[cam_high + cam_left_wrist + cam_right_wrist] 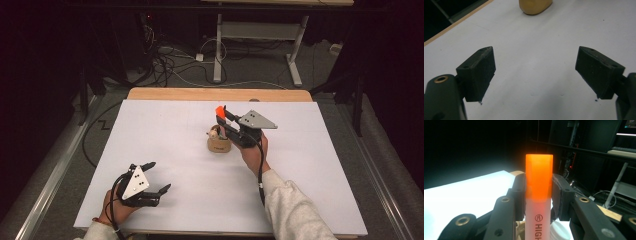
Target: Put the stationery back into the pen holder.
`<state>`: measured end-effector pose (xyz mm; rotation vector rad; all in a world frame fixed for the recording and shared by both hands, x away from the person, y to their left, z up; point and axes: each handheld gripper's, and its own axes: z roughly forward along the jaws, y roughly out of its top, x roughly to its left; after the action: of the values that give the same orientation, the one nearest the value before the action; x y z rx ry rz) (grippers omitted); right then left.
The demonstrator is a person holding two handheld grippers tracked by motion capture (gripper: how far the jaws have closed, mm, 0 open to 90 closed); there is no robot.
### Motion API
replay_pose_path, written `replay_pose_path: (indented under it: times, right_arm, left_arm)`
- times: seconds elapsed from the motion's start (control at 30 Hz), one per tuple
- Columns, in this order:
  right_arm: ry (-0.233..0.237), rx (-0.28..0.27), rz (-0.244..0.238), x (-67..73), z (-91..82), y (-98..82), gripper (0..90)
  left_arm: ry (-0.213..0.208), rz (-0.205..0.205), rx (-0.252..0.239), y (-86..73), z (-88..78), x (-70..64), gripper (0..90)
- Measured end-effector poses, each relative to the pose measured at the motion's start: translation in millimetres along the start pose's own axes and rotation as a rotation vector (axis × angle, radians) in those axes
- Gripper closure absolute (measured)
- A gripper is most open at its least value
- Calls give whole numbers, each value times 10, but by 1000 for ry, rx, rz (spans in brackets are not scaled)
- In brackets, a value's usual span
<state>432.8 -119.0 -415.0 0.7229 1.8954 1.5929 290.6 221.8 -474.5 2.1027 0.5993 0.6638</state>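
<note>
Left gripper [159, 176] sat low at near left, jaws spread wide, nothing between them. Right gripper [221, 116] stood mid-table, tilted up, jaws clamped.

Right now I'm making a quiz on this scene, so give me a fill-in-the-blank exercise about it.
1. The right claw is shut on a highlighter with an ____ cap.
2. The left claw stands ____ over the white table.
3. The tan holder sits just below the ____ claw.

Missing words: orange; open; right
</note>
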Motion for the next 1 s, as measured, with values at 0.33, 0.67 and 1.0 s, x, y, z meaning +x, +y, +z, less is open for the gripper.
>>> replay_pose_path:
  times: [0.33,0.67,1.0]
  right_arm:
    - [-1,15,38,-40,-24,-136,675]
    - [2,42,16,-39,-74,-215,675]
    - [-3,70,-10,-9,-112,-270,674]
  left_arm:
    - [1,3,1,-1,5,-6,160]
    - [12,15,9,4,15,-14,160]
    - [14,21,13,7,20,-20,160]
